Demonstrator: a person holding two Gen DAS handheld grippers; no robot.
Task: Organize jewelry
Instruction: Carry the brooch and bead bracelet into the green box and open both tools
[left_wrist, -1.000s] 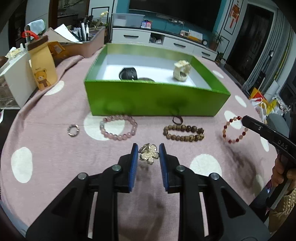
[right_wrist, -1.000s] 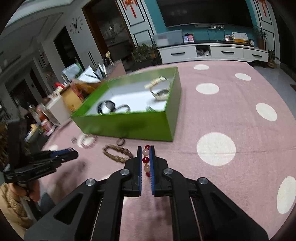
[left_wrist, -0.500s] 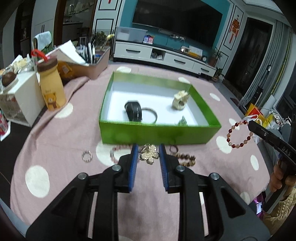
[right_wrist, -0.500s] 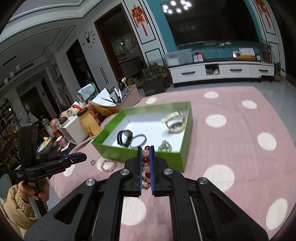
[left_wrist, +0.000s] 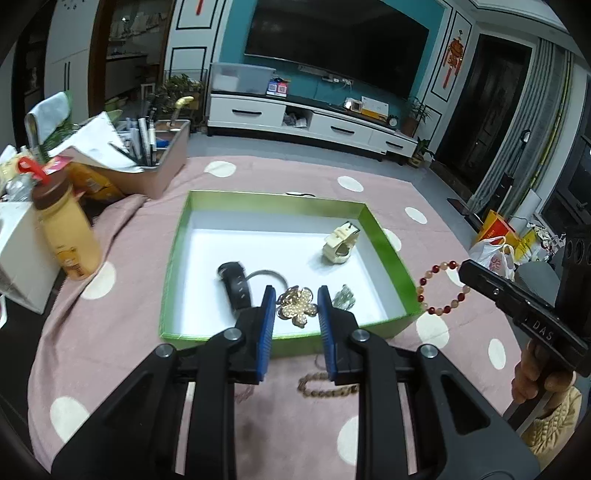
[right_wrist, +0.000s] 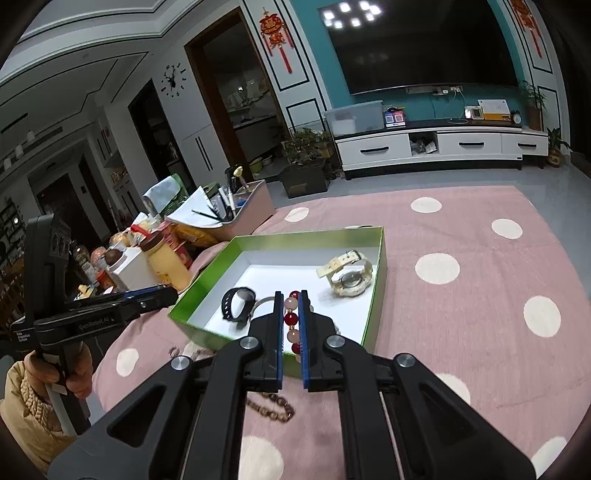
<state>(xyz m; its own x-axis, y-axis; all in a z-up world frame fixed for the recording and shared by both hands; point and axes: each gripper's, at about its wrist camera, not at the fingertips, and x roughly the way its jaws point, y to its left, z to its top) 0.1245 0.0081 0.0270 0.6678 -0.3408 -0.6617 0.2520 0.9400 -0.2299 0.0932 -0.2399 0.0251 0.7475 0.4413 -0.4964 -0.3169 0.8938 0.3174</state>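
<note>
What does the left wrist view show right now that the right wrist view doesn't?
Only the left wrist view shows the gold flower brooch clamped in the left gripper, and the bead bracelet as a whole loop.

Only the right wrist view shows the wall clock.

Both show the green box, the black band, the cream watch and the brown bracelet.

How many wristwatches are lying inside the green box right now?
2: a black watch at the left of the green box floor, and a cream-strapped watch near its far right corner. The claws may hide more.
</note>
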